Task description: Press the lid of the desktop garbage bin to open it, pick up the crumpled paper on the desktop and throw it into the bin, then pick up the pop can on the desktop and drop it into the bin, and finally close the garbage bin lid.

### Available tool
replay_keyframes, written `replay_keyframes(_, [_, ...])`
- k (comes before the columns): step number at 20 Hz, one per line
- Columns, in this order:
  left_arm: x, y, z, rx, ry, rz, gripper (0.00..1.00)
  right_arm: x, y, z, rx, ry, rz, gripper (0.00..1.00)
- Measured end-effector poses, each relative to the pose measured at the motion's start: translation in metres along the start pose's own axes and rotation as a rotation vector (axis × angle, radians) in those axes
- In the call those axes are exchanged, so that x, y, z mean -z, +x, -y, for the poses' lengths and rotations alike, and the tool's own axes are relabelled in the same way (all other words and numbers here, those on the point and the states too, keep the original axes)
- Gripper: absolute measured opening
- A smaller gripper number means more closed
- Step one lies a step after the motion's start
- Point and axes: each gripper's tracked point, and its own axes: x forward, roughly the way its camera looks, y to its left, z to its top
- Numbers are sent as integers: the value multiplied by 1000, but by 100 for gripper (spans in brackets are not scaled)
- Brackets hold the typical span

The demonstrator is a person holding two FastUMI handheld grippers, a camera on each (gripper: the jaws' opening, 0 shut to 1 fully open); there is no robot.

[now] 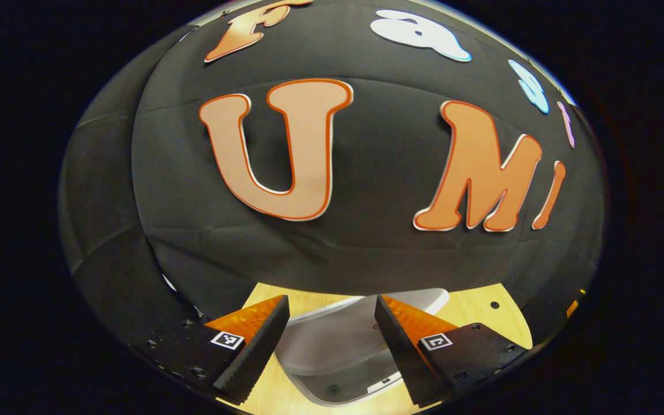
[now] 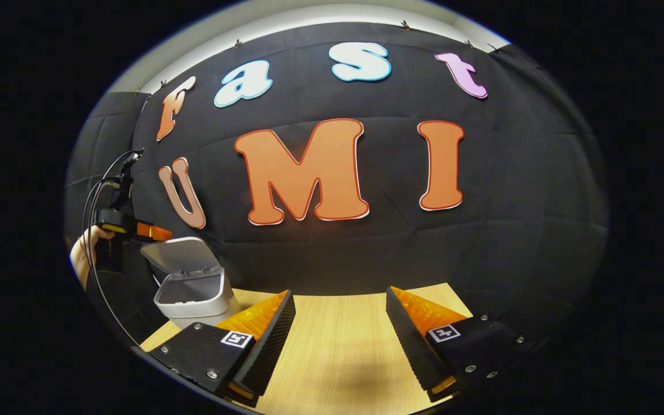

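Overhead, the left gripper [image 1: 332,340] hangs just above the open garbage bin [image 2: 193,294], its fingers apart and empty, the raised lid [image 1: 361,328] rising between them toward the booth wall. In the right gripper view the bin stands at the tabletop's [image 2: 338,351] far left corner, lid [image 2: 179,253] tilted back. The right gripper [image 2: 340,340], fingers likewise parted and empty, hovers over bare wood well to the bin's right. The left looks far nearer for closing the lid. Neither paper nor can is anywhere to be made out.
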Motion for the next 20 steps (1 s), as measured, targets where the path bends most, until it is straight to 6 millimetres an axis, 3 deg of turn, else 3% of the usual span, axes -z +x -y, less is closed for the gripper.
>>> replay_keyframes(5, [40, -10, 8, 9, 2, -31, 95, 0, -8, 10, 49, -11, 26, 94])
replay_keyframes(14, [101, -7, 20, 31, -44, -79, 95, 9, -16, 16, 85, 2, 17, 94])
replay_keyframes(20, [140, -6, 22, 16, 79, -125, 96, 11, -16, 13, 85, 13, 2, 94])
